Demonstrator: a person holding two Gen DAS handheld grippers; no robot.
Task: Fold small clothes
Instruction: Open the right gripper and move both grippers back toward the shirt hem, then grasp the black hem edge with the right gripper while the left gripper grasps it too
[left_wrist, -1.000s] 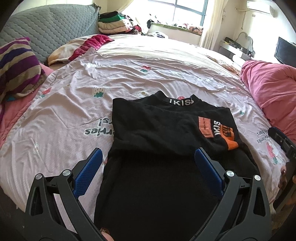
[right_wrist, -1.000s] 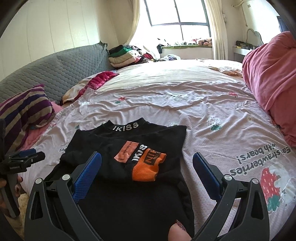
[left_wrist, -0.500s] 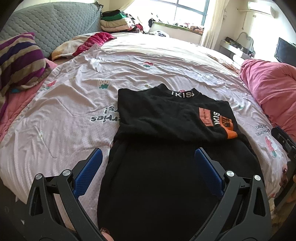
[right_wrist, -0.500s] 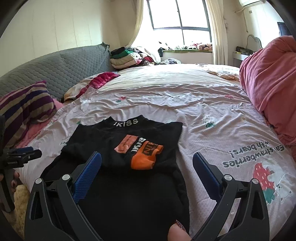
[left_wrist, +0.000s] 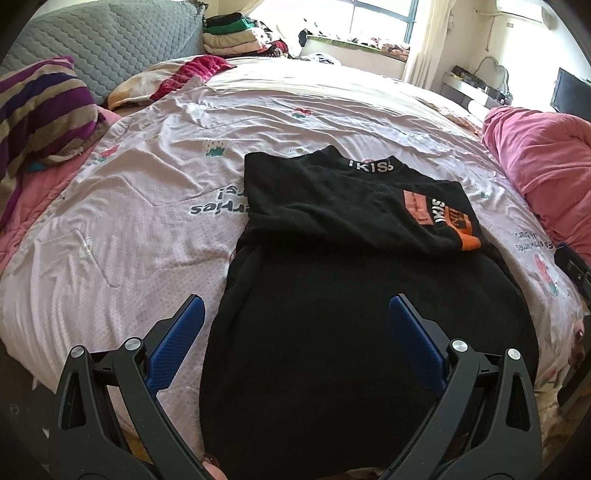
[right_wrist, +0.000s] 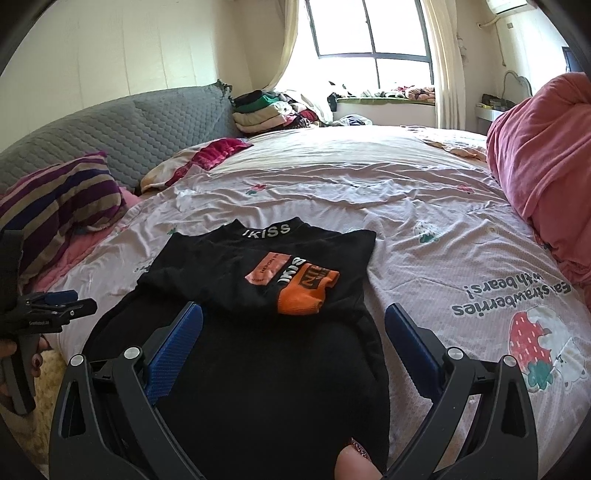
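A black top lies flat on the bed, its collar lettered IKISS at the far end. Both sleeves are folded across the chest, with an orange cuff on top. My left gripper hovers open over the garment's lower left part, one finger over the sheet beside its edge. Over the lower right part my right gripper is open too, with nothing between its blue pads. From the right wrist view the left gripper shows at the left edge.
The pale pink bedsheet with strawberry prints spreads widely around the top. A striped pillow and grey headboard lie left. A pink duvet is heaped at the right. Folded clothes are stacked far back.
Both grippers have drawn back and risen a little, so the top looks smaller and farther. The garment itself has not moved.
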